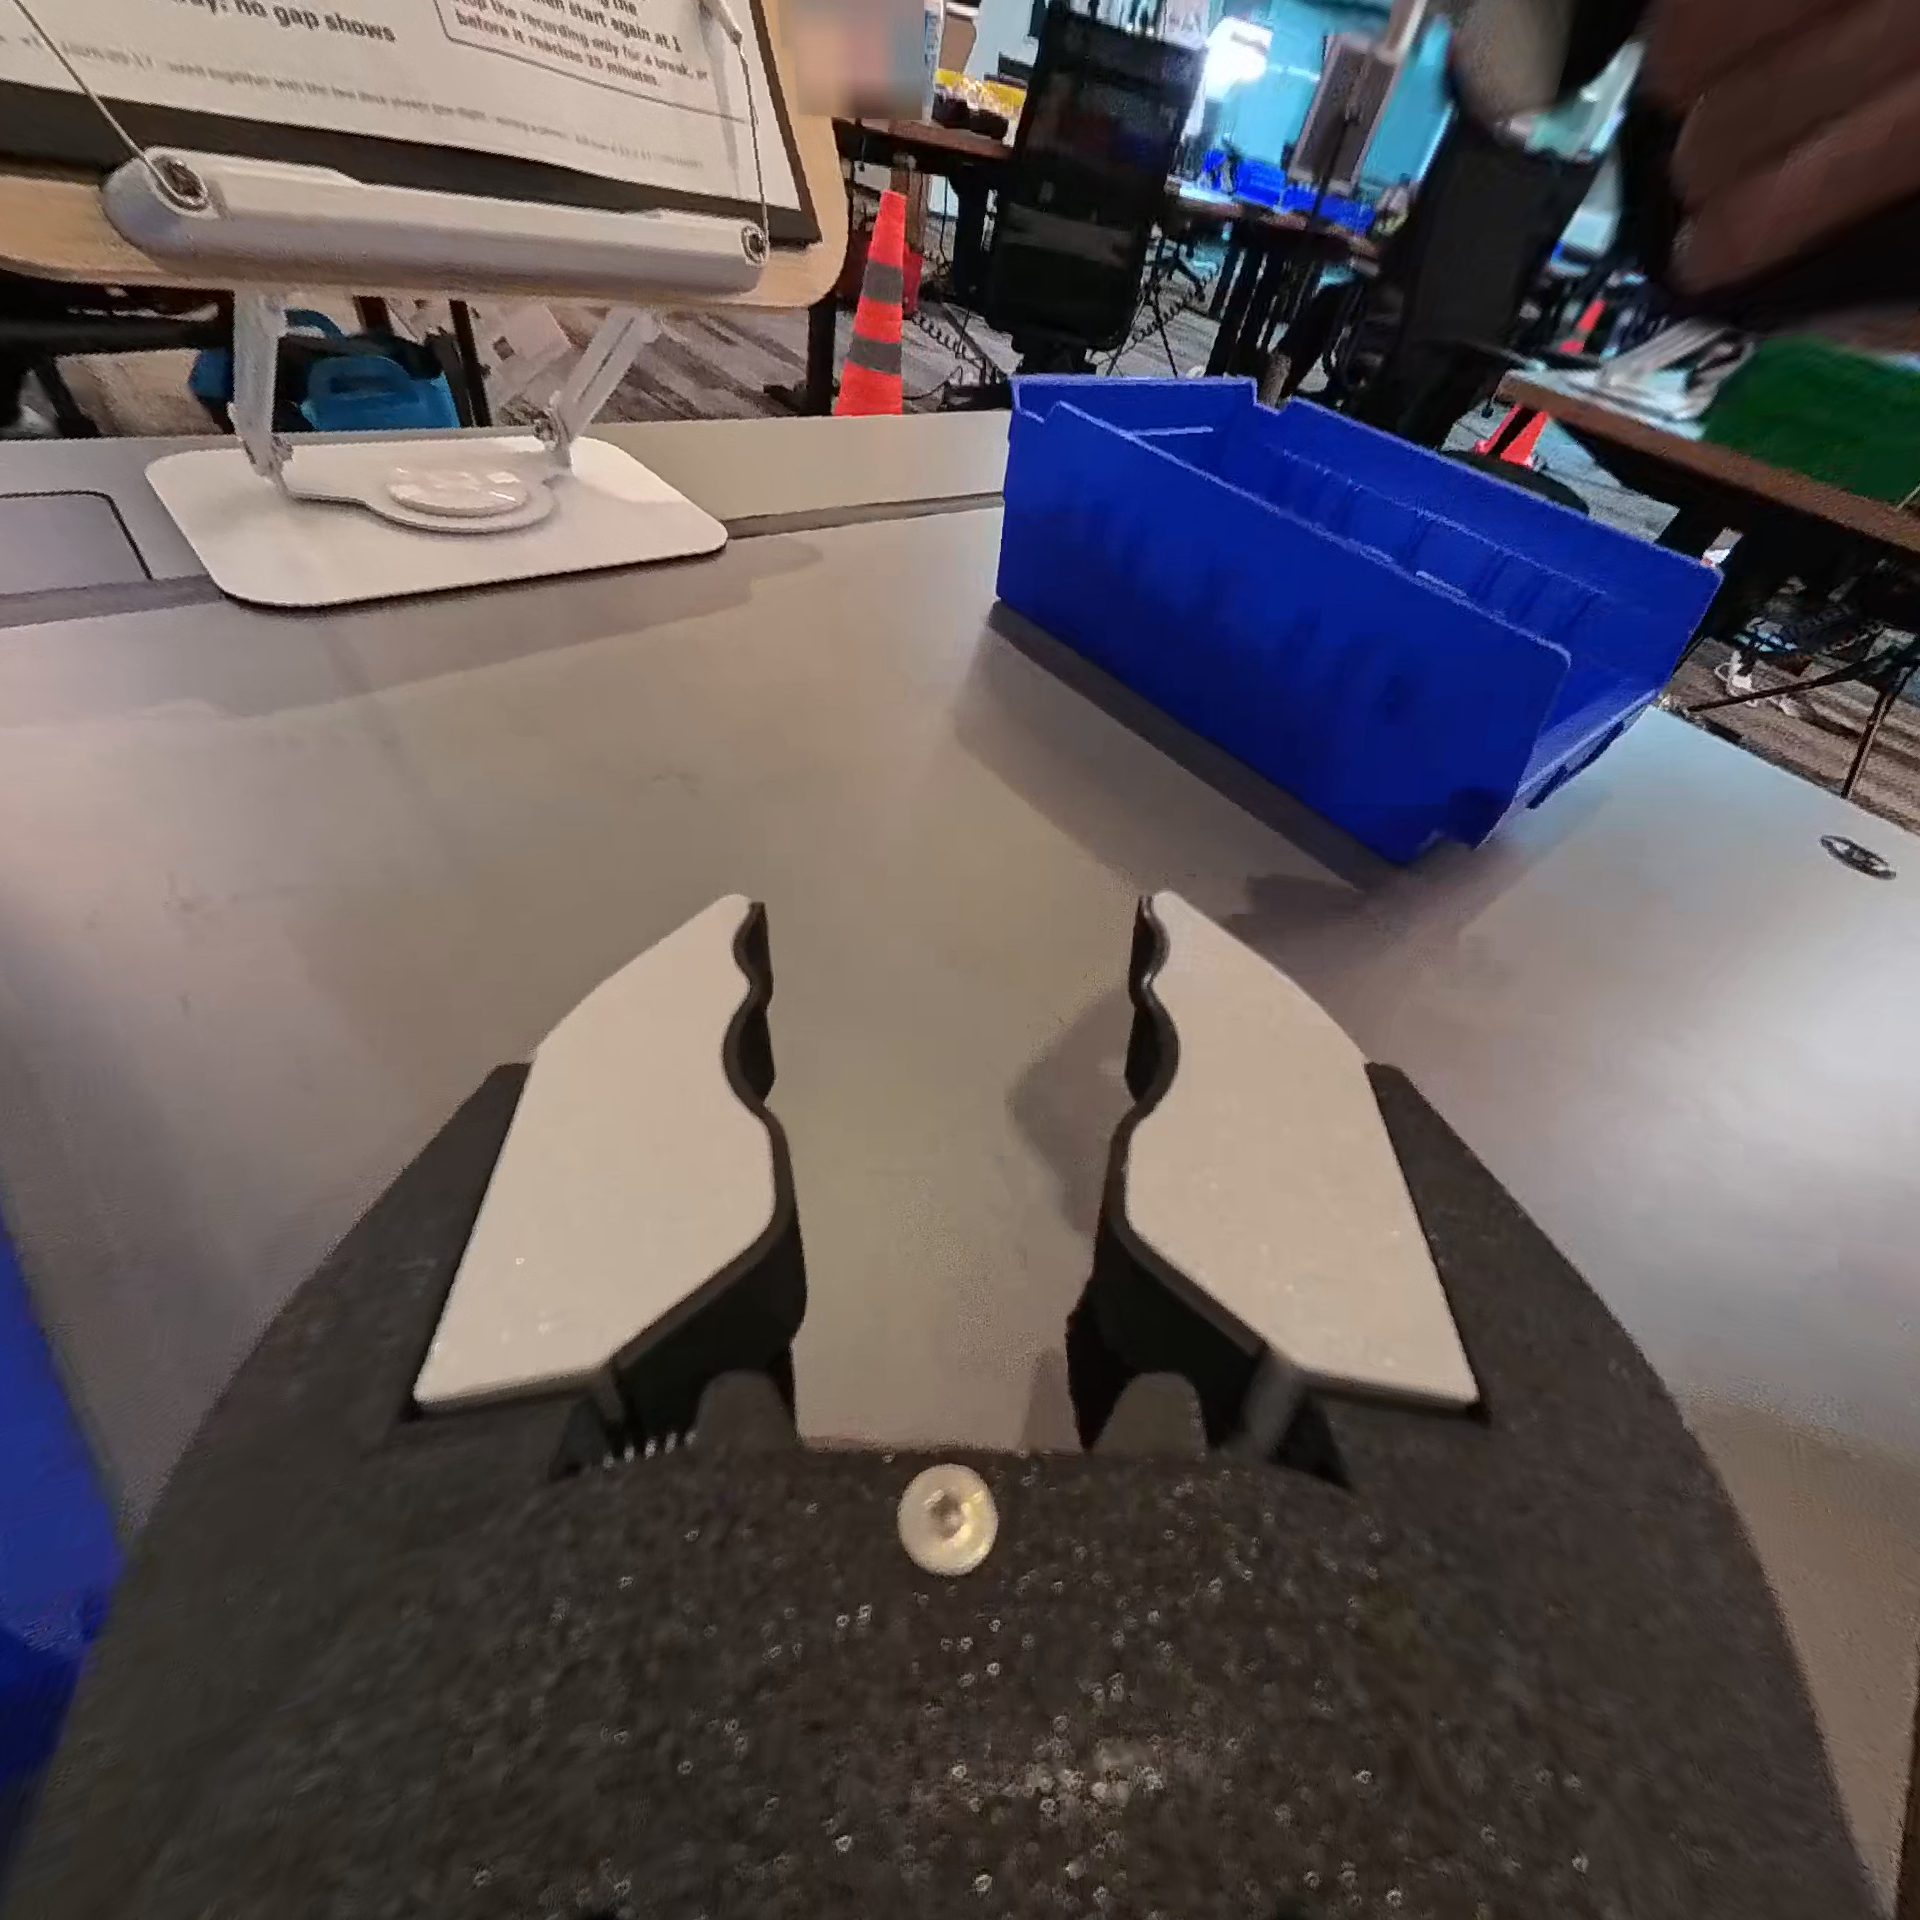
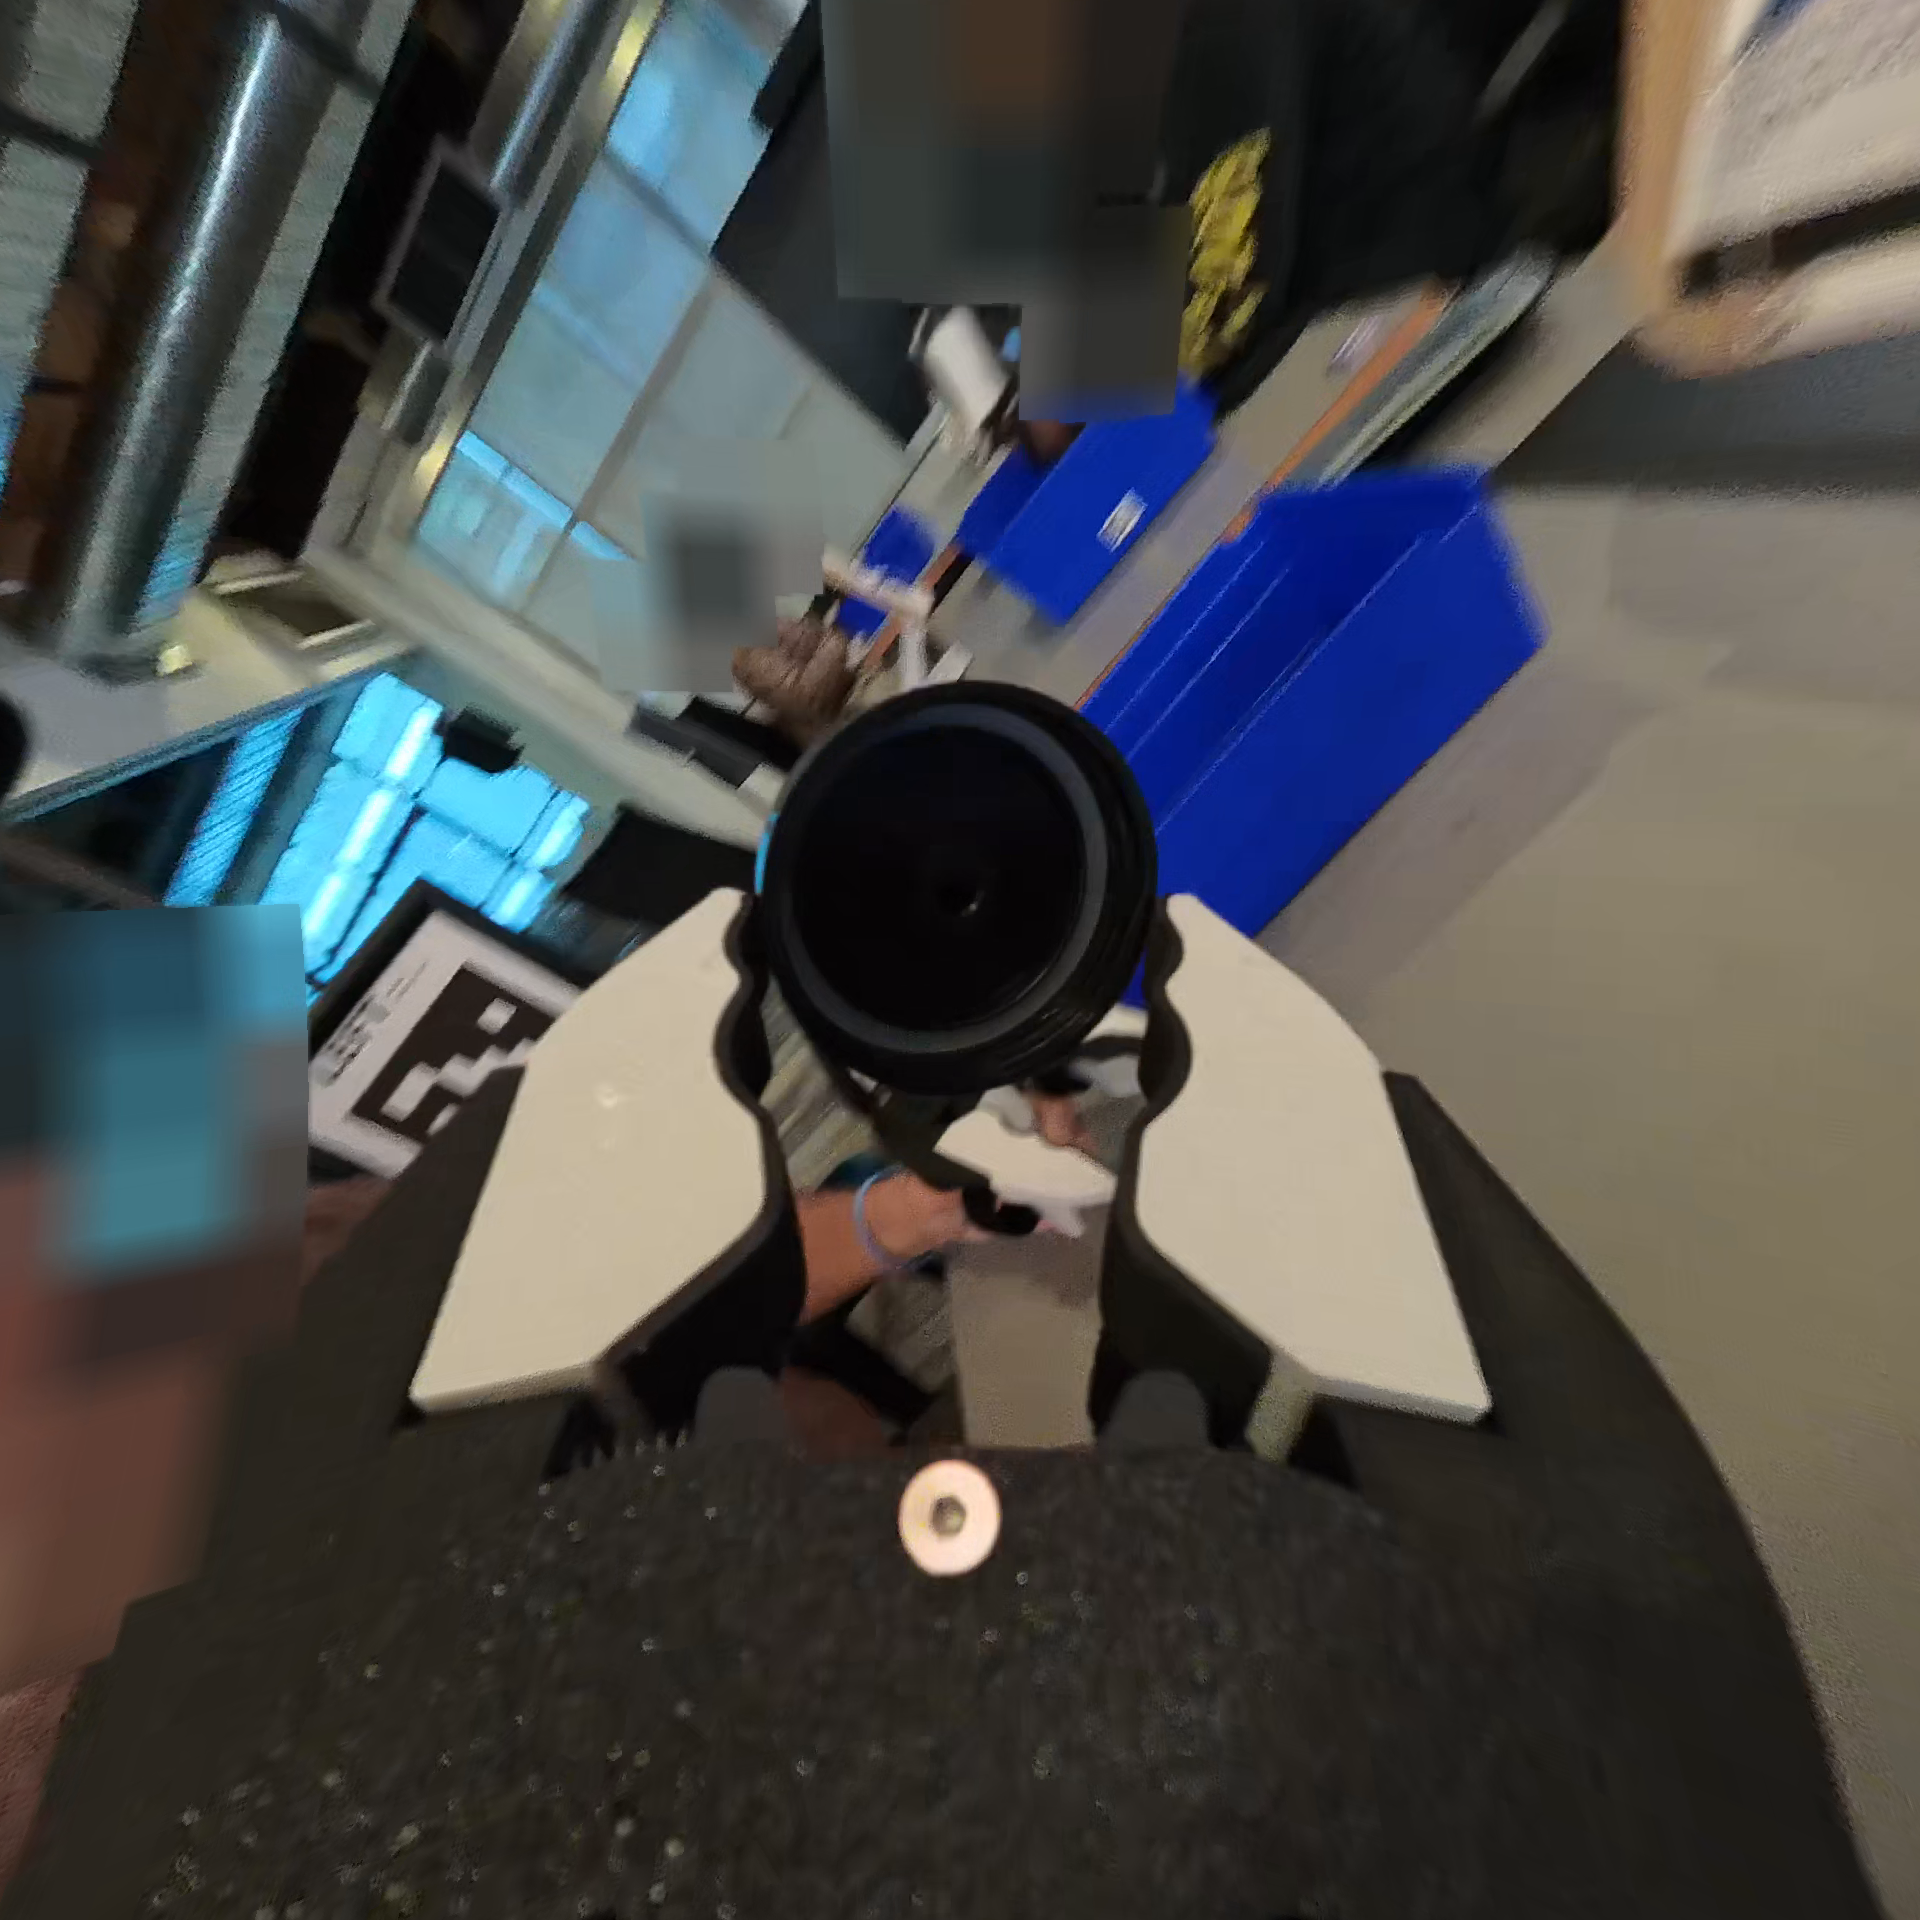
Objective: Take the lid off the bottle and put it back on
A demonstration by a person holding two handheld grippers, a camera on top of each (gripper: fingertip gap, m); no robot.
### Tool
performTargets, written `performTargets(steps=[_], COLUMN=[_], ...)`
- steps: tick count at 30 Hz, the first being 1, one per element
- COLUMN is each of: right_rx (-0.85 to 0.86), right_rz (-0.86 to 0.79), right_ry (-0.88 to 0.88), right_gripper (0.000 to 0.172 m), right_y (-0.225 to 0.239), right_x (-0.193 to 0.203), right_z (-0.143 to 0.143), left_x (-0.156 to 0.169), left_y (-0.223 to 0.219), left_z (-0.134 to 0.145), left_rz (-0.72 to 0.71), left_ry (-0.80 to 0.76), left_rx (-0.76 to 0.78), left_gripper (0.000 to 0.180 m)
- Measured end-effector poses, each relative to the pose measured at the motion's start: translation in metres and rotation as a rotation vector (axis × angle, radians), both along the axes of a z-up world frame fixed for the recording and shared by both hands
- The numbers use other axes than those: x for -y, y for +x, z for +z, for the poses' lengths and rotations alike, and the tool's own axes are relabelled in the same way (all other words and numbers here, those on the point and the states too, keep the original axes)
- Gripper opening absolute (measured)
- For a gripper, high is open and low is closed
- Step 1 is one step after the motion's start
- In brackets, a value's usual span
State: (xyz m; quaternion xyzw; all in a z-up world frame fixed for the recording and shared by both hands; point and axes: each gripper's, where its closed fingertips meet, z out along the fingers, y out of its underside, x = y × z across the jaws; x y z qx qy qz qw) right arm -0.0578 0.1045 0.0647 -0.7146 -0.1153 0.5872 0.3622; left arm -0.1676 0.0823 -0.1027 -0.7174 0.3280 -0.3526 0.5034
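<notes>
My right gripper [image 2: 954, 935] is shut on a black round lid [image 2: 951, 894] with a ridged side, seen end-on. Both pads [image 2: 1169, 966] press on its sides and hold it up in the air, with the view tilted. A thin light blue edge [image 2: 764, 852] shows behind the lid's left rim, and a black strap [image 2: 904, 1132] hangs below it. The rest of the bottle is hidden. My left gripper [image 1: 951, 914] is open and empty, low over the grey table [image 1: 520, 831]. No bottle shows in the left wrist view.
A blue bin [image 1: 1299, 623] stands on the table ahead to the right and also shows in the right wrist view [image 2: 1330, 665]. A white stand [image 1: 436, 509] with a printed sheet is at the back left. A hand [image 2: 894, 1216] holding something white shows beyond the lid.
</notes>
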Motion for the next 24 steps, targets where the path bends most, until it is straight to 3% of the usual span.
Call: performTargets(steps=[2,5,9,11,16,24], right_rx=[0.043,0.081,0.011,-0.088,-0.522,-0.688], right_rz=[-0.178,-0.46,-0.678,-0.716,-0.784,-1.044], right_ry=[0.053,0.054,-0.1,-0.198,-0.382,-0.56], right_gripper=[0.069,0.07,0.07,0.07,0.07,0.07], right_y=[0.044,0.12,0.194,0.214,0.244,0.275], right_x=[-0.006,-0.013,-0.014,-0.017,-0.033,-0.064], right_z=[0.017,0.019,-0.024,-0.055,-0.102,-0.139], left_x=[0.002,0.004,0.007,0.007,0.008,0.009], left_y=[0.003,0.006,0.01,0.011,0.012,0.012], left_z=[-0.004,-0.008,-0.01,-0.012,-0.015,-0.02], left_rz=[-0.008,-0.019,-0.026,-0.028,-0.033,-0.04], left_ry=[-0.003,-0.002,0.009,0.005,0.002,-0.008], left_rx=[-0.02,-0.046,-0.065,-0.074,-0.09,-0.106], left_gripper=[0.066,0.066,0.065,0.066,0.066,0.066])
